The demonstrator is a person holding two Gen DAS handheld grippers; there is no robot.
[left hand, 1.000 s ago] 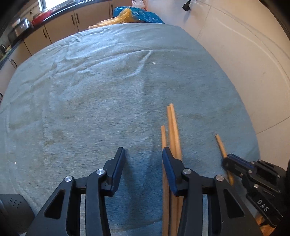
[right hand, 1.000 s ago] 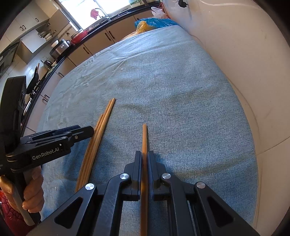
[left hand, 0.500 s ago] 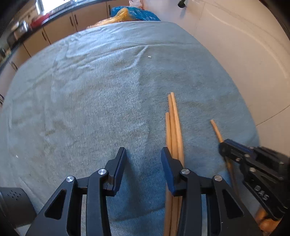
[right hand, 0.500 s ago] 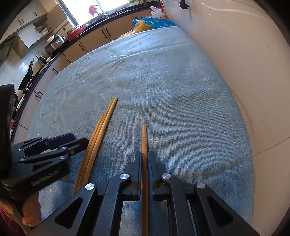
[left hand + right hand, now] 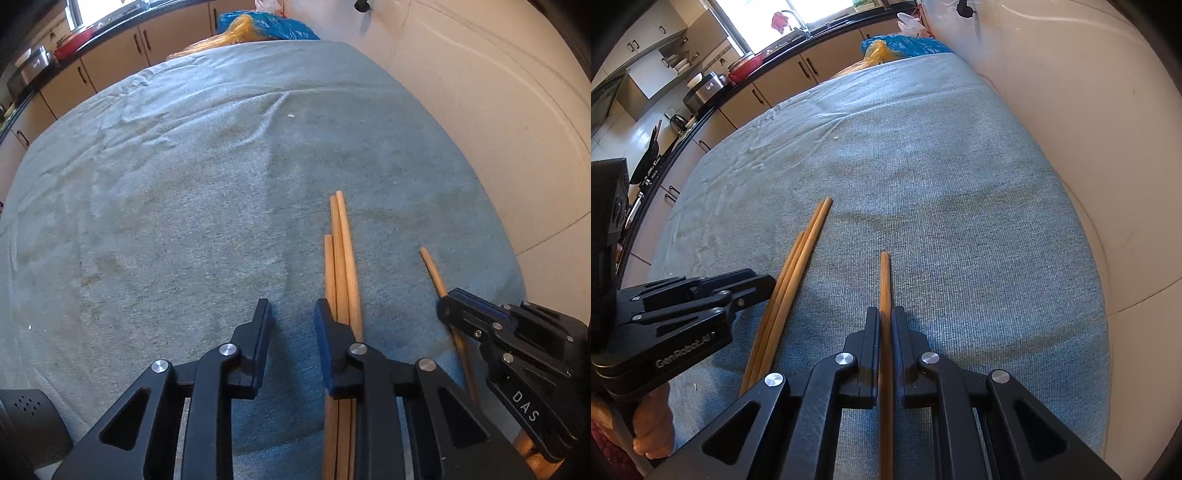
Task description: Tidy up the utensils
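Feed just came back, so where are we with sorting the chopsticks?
Done: three wooden chopsticks lie bundled on the blue-grey cloth. In hand: the right gripper clamps a fourth wooden chopstick. The left gripper is closing, empty, beside the bundle. Left: adding the fourth.

Left hand-held gripper (image 5: 291,314) angled downward, jaws closing; right hand-held gripper (image 5: 885,321) clamped.

Obscured and cut-off items, both wrist views

The three chopsticks (image 5: 341,273) run under the left gripper's (image 5: 291,314) right finger (image 5: 327,332) and off the bottom edge; near ends unseen. The single chopstick (image 5: 885,284) vanishes between the right gripper's (image 5: 885,317) pads, its rear cut by the frame. The hand (image 5: 652,424) is mostly hidden. Counter items (image 5: 713,86) are too small to identify.
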